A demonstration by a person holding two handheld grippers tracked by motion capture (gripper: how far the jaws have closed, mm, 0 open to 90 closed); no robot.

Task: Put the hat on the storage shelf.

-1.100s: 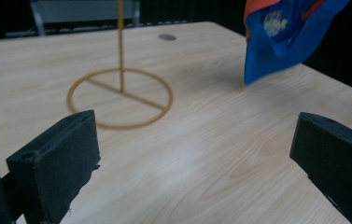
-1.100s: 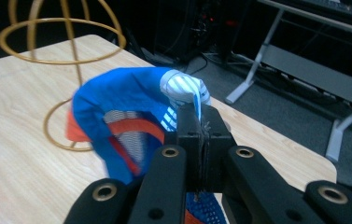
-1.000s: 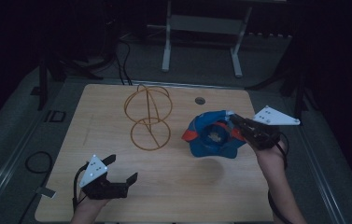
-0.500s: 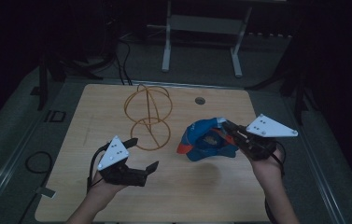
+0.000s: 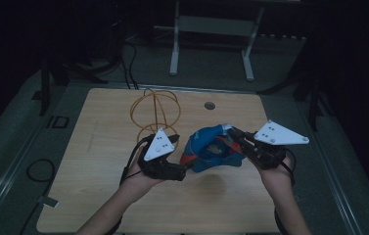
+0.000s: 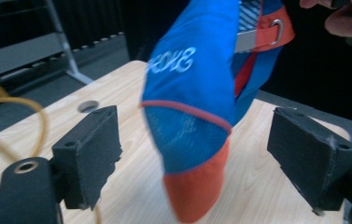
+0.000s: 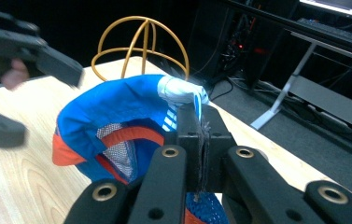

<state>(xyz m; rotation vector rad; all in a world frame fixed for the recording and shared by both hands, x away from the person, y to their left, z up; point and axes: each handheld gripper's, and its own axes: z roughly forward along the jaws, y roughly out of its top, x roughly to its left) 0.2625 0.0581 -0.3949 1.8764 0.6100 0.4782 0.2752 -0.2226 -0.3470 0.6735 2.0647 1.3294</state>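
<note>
Blue-and-orange cap (image 5: 211,152) was off the table (image 5: 103,122) by then, near the middle, pinched at its rim in the right gripper (image 5: 238,138). The left gripper (image 5: 179,155) had swung in from the near-left corner, jaws wide around the orange brim, so probably a handover. Long axis ran left-right, brim pointing left and downward.

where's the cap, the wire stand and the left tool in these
cap (image 5: 211,152), high view, on its blue crown.
wire stand (image 7: 142,44), right gripper view, on the top hoop.
left tool (image 6: 194,154), left gripper view, midway between its two open black pads.
</note>
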